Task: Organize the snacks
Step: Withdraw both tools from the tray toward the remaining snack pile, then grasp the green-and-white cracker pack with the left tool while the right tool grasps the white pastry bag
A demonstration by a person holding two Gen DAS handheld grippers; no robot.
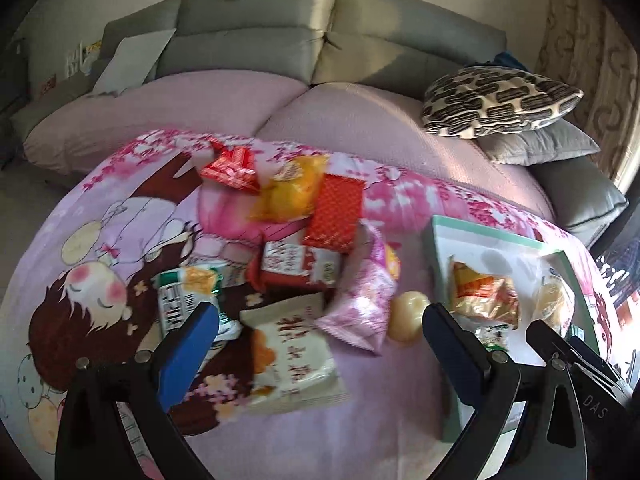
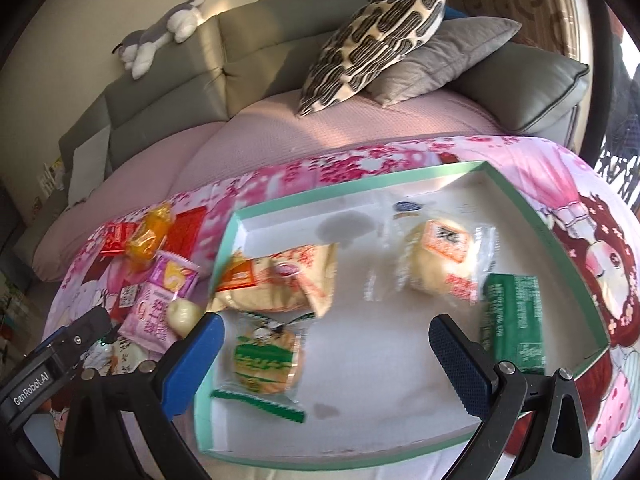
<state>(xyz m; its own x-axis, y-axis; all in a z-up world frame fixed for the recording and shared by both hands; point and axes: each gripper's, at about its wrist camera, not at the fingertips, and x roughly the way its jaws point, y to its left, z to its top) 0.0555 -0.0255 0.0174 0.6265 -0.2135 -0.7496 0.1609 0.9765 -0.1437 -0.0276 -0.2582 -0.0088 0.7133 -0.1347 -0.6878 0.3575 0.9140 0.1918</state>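
Note:
A green-rimmed white tray (image 2: 540,224) lies on a pink cartoon cloth and holds a green-and-white cracker packet (image 2: 266,364), an orange-labelled bread bag (image 2: 280,280), a round bun packet (image 2: 440,256) and a dark green packet (image 2: 514,328). My right gripper (image 2: 324,344) is open and empty above the tray, over the cracker packet. Loose snacks lie left of the tray (image 1: 492,236): a white packet (image 1: 292,356), a pink packet (image 1: 360,300), a red box (image 1: 336,212), a yellow bag (image 1: 292,188) and a green-white packet (image 1: 188,296). My left gripper (image 1: 320,340) is open and empty over the white packet.
A pale round jelly (image 1: 408,316) sits by the tray's left edge. A grey sofa with a pink cover stands behind, with a patterned pillow (image 1: 500,100), a grey pillow (image 2: 440,56) and a plush toy (image 2: 160,36) on the backrest. The right gripper's body (image 1: 576,360) shows beside the tray.

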